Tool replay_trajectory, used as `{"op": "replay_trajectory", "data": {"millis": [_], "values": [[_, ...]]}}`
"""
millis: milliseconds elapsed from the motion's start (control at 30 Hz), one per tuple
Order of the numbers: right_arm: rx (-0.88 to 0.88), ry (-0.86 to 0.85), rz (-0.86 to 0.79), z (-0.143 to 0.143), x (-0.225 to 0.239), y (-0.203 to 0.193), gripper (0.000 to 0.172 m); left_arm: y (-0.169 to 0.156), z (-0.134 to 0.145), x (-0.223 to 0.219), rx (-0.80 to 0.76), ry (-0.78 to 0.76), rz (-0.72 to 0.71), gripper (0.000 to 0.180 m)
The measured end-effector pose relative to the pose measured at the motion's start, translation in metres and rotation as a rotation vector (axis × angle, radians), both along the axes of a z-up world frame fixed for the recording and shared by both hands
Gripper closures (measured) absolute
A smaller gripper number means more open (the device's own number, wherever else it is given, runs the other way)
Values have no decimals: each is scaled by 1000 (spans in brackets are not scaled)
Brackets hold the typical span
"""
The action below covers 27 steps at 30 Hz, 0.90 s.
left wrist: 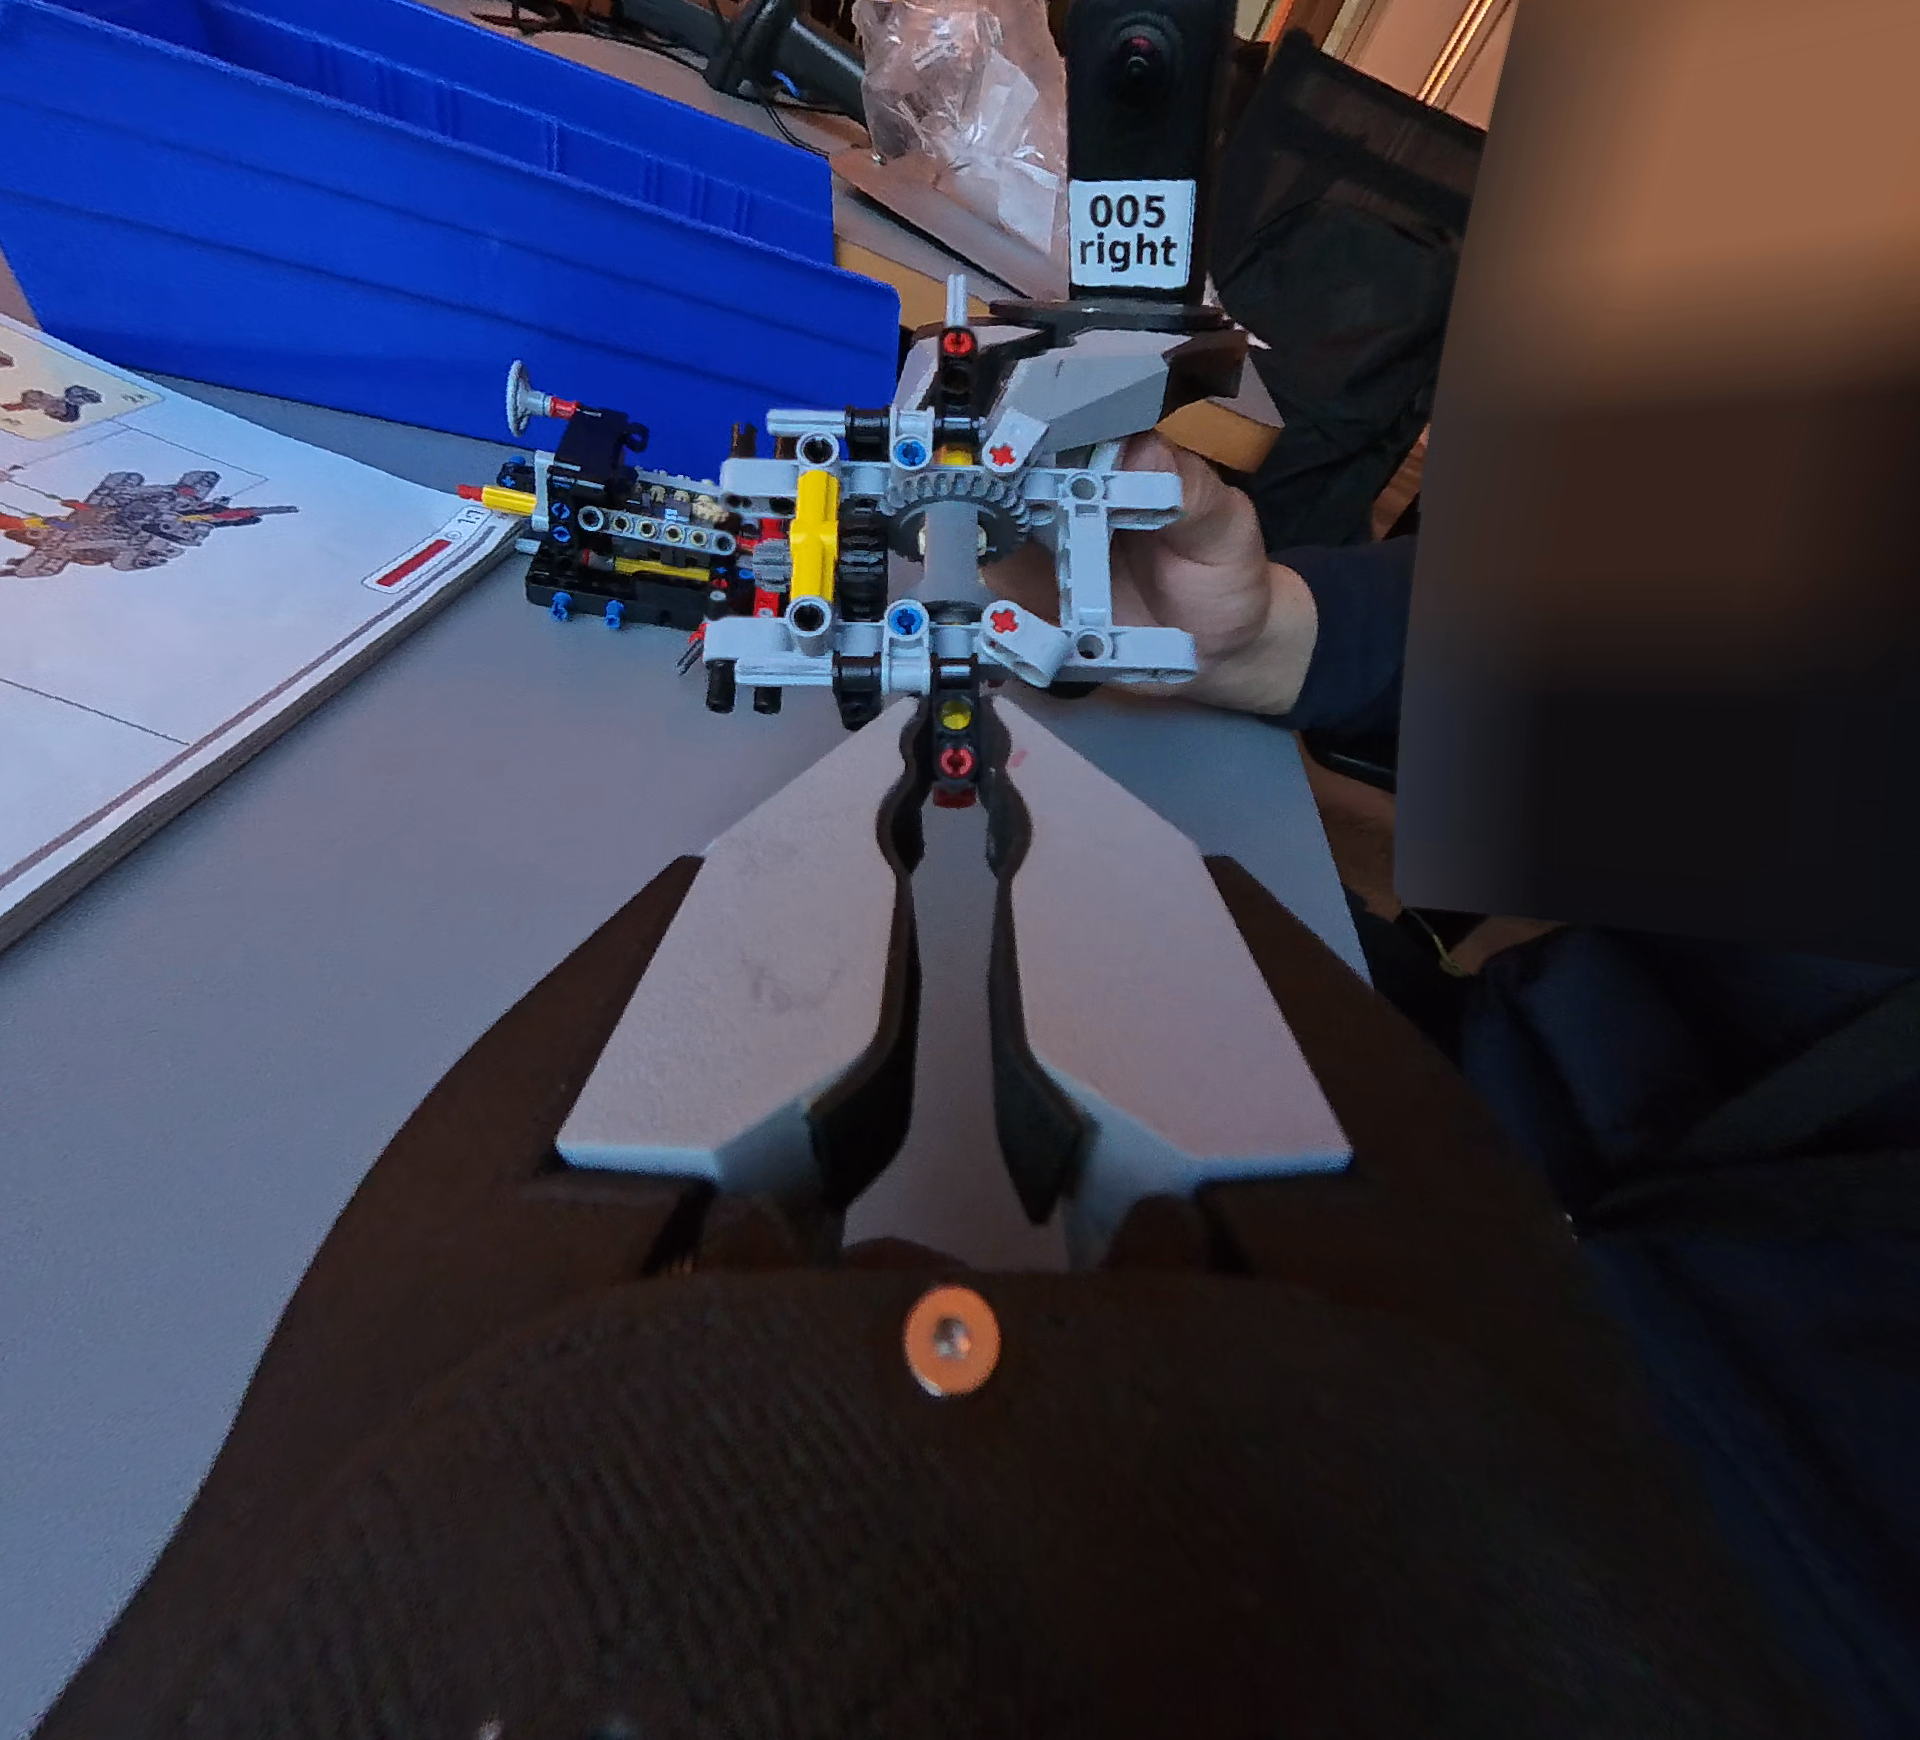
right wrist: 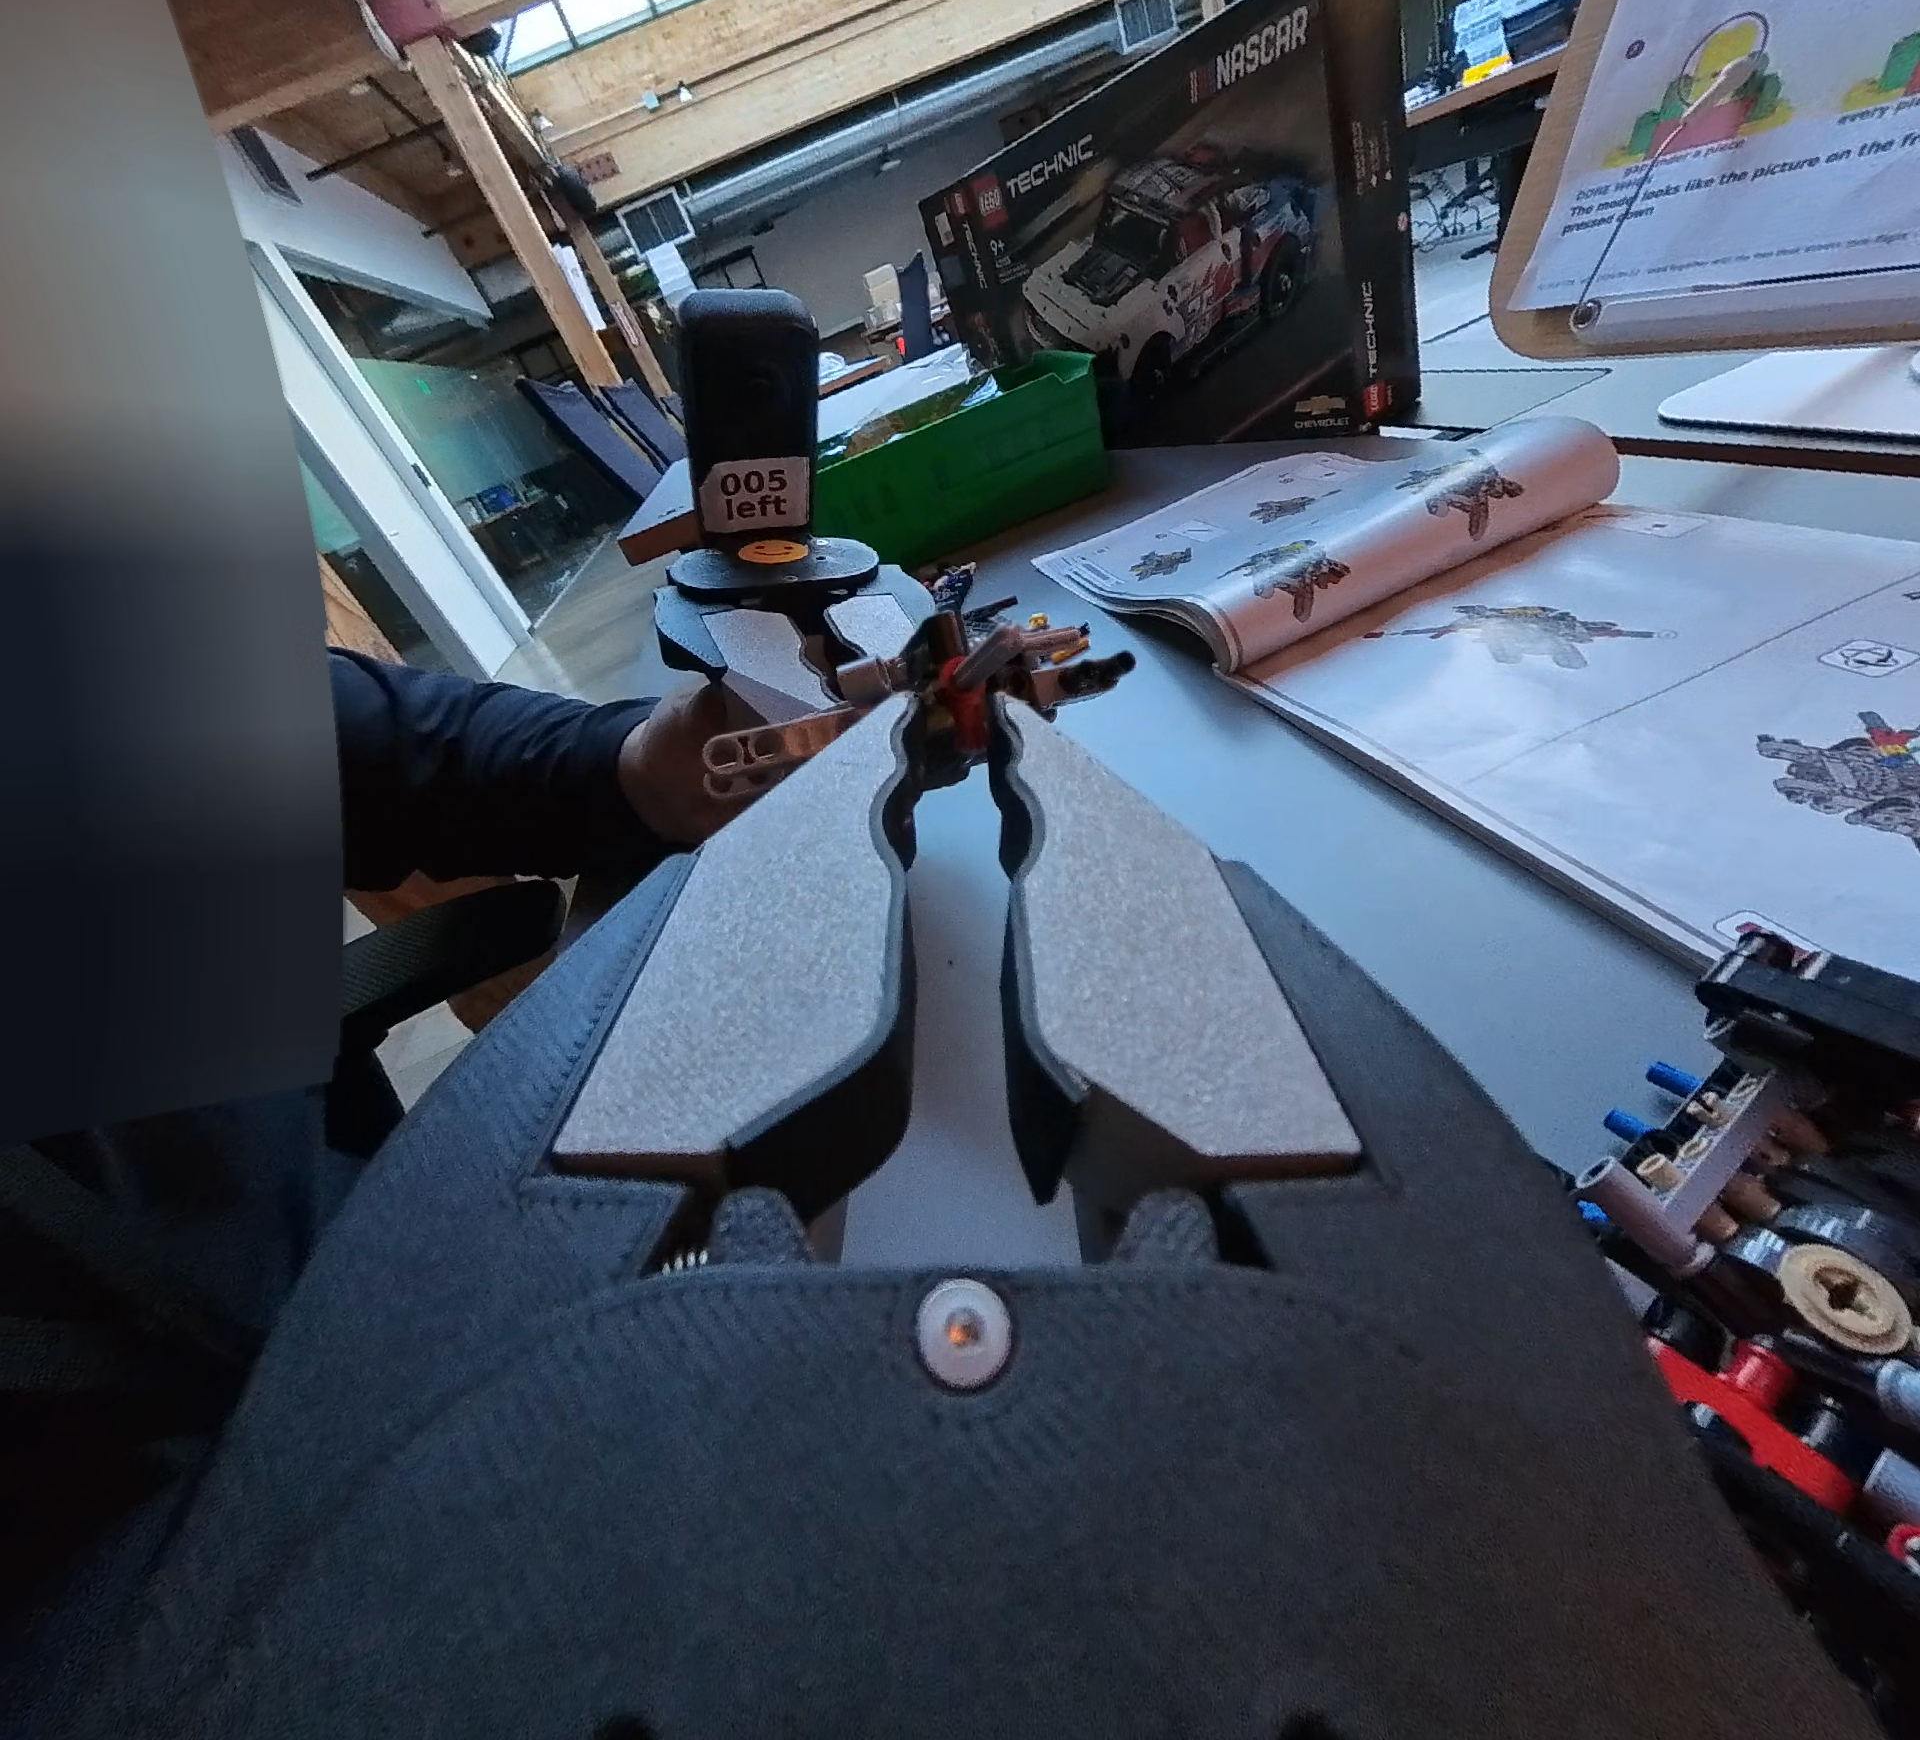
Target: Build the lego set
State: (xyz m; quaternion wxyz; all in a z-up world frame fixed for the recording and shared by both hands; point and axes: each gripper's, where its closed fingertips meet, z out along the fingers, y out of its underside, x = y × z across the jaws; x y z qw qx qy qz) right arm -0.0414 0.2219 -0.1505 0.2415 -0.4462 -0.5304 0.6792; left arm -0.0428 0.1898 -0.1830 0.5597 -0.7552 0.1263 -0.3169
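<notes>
Both claws grip one grey brick assembly (left wrist: 935,547) above the tabletop (left wrist: 416,859): left claw (left wrist: 954,760) below, right claw (right wrist: 951,714) opposite. Only the left view shows the blue bin (left wrist: 416,236); only the right shows the green bin (right wrist: 966,454).

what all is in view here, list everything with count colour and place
grey gear assembly: one, light grey beams with yellow, black, red and blue parts, held off the table between both grippers
second brick assembly: one, mostly black, on the table behind it
instruction booklet: one, white, lying open on the table
storage bin: one, blue, at the back of the table
green bin: one, beside the set box
set box: one, black, standing upright
plastic bag: one, clear, crumpled
grey table: one
left gripper: shut on the assembly's lower black connector
right gripper: shut on its opposite end
hand: one, holding the right gripper
</notes>
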Motion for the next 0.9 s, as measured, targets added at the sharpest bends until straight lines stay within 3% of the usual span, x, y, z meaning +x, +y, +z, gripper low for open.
{"op": "replay_trajectory", "data": {"millis": [233,567,900], "values": [[32,-27,-20,-6,-1,3,171,0,-2,-3,-3,16,4,176],[32,-116,-73,-23,-6,26,148,-1,-38,-32,-159,167,0,176],[127,-102,-115,-25,-4,41,150,-19,-67,-14,-263,338,-152,176]]}}
